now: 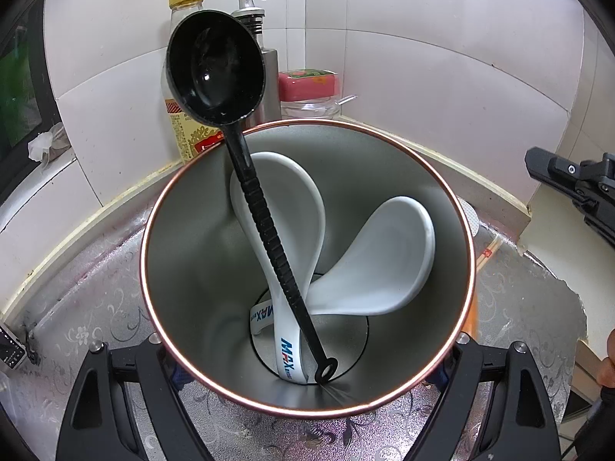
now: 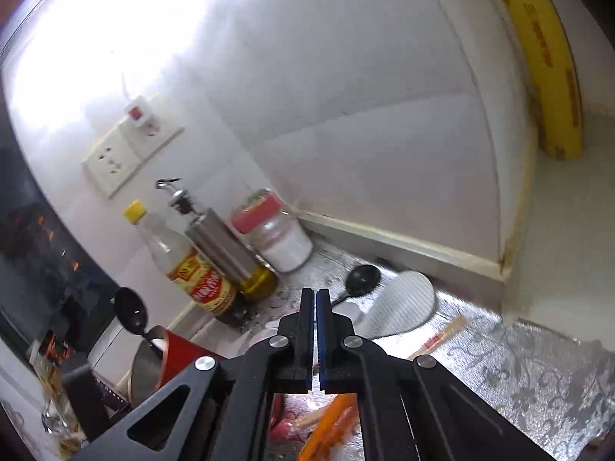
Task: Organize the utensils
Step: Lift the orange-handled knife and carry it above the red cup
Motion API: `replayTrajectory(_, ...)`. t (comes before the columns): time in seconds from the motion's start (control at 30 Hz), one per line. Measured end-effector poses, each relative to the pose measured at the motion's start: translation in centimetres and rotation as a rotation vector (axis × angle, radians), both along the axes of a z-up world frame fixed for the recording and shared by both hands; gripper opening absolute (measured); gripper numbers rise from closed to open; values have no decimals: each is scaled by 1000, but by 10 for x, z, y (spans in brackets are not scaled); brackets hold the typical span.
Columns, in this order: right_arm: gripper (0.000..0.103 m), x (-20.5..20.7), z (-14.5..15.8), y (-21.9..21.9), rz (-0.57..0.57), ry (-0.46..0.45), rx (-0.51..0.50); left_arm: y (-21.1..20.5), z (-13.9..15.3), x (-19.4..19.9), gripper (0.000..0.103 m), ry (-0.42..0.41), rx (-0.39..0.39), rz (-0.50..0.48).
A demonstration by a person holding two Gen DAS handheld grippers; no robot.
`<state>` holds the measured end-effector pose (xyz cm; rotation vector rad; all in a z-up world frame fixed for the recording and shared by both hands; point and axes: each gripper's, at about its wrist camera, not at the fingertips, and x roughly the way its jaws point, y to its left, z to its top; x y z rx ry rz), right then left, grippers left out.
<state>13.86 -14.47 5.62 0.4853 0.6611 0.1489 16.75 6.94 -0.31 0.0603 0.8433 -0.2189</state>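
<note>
Between the fingers of the left hand-held gripper [image 1: 307, 349], which tilts steeply down at the worktop [image 1: 96, 299], a metal cup [image 1: 184, 253] is clamped by its sides. Inside it stand a black ladle [image 1: 219, 73] and two white spoons [image 1: 380, 261], handles down. The right hand-held gripper [image 2: 316, 299] is raised off to the right, angled down, its jaws pressed together on nothing; ahead of it another black spoon [image 2: 361, 278] lies on the worktop.

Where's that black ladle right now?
In the left wrist view, the black ladle stands inside the metal cup, leaning toward the back-left rim, beside two white spoons.
</note>
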Motion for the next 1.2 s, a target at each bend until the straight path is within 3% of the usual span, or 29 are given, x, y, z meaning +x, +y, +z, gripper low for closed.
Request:
replayTrajectory(0.1, 1, 3, -5, -1, -5, 19, -7, -1, 0, 0, 89, 1, -1, 0)
replayTrajectory(0.27, 5, 16, -33, -7, -15, 149, -31, 0, 0, 1, 89, 4, -3, 2)
replayTrajectory(0.5, 6, 42, -67, 13, 74, 284, -128, 1, -1, 3, 89, 5, 0, 1)
replayTrajectory(0.57, 19, 48, -76, 17, 83, 311, -153, 1, -1, 3, 89, 6, -3, 2)
replayTrajectory(0.63, 40, 52, -82, 21, 83, 331, -168, 2, -1, 4, 89, 7, -4, 3)
replayTrajectory(1.0, 41, 73, -102, 33, 61, 413, -263, 3, -2, 4, 89, 4, 0, 2)
replayTrajectory(1.2, 41, 76, -105, 44, 60, 406, -353, 2, -2, 3, 89, 5, 0, 3)
